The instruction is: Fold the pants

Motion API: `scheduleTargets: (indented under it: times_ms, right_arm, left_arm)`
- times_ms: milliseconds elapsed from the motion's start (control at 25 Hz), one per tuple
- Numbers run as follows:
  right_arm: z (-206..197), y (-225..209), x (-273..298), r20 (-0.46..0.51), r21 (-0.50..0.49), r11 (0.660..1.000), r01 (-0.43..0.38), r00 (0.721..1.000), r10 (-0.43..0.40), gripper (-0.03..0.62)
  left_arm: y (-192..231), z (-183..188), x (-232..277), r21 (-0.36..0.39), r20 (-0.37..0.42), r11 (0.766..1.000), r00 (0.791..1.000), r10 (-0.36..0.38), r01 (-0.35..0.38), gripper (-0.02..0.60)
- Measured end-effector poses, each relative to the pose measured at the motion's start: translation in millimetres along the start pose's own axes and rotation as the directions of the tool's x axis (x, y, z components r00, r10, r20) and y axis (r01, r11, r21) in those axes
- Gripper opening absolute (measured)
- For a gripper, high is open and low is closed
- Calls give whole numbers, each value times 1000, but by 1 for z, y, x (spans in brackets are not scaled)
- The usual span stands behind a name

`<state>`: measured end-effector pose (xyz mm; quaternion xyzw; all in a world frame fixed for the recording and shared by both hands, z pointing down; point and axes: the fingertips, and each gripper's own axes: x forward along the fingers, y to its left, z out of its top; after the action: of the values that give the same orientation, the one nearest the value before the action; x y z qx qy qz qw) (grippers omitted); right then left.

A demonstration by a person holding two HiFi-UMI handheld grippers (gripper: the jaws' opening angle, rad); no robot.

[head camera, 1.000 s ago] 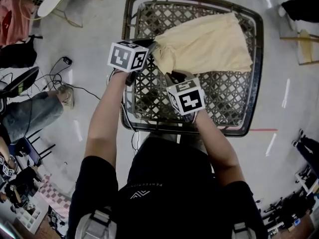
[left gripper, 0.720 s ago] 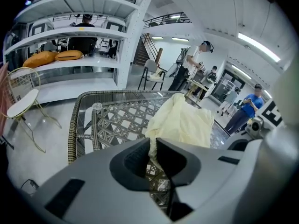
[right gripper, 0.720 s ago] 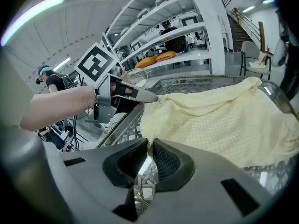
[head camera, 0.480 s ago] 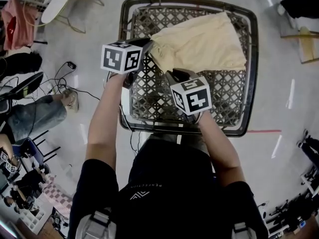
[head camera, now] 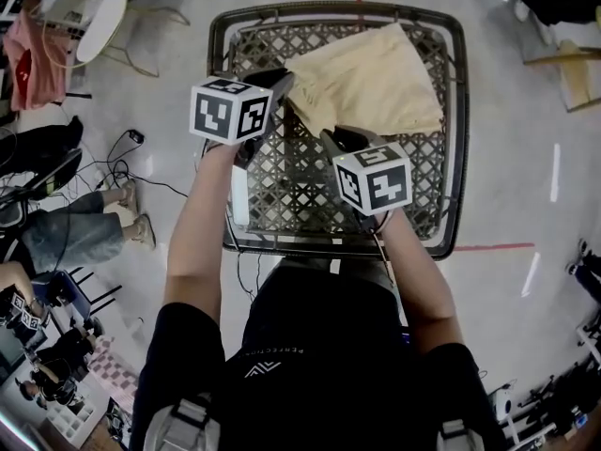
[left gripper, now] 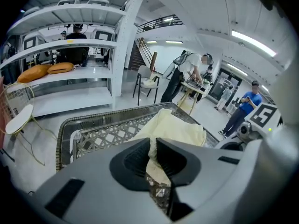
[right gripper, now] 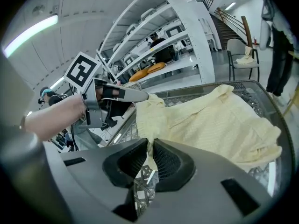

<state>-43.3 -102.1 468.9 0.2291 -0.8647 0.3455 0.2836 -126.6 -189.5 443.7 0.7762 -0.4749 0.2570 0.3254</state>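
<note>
Pale yellow pants [head camera: 368,78] lie on a lattice-top wicker table [head camera: 282,181], their near edge lifted off it. My left gripper [head camera: 285,81] is shut on the left corner of that edge; cloth runs up between its jaws [left gripper: 153,154]. My right gripper [head camera: 331,137] is shut on the same edge further right, with a fold pinched between its jaws [right gripper: 149,160]. In the right gripper view the pants [right gripper: 210,120] stretch away from me and the left gripper [right gripper: 135,95] holds their far-left corner. The left gripper view shows the pants [left gripper: 173,127] heaped over the table's middle.
The table's dark rim [head camera: 457,139] frames the lattice. A round white side table [head camera: 89,12] stands at upper left, cables [head camera: 131,148] trail on the floor, and a seated person's legs [head camera: 66,233] are at left. White shelving [left gripper: 70,55] and standing people [left gripper: 191,73] are beyond the table.
Both grippers have risen and drawn toward me with the pants' near edge, so the cloth hangs higher above the lattice. The jaws have stayed shut on it.
</note>
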Motion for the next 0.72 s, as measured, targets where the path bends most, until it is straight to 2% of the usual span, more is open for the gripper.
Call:
scheduleTargets:
  times_ms: [280, 720]
  right_arm:
    - [13, -23, -15, 23, 33, 999, 20, 1000, -21, 60]
    - [8, -124, -70, 34, 61, 996, 60, 998, -62, 60]
  left_arm:
    - [-13, 26, 14, 20, 12, 1000, 1000, -6, 5, 46]
    - [-89, 71, 101, 80, -9, 996, 1000, -27, 27, 46]
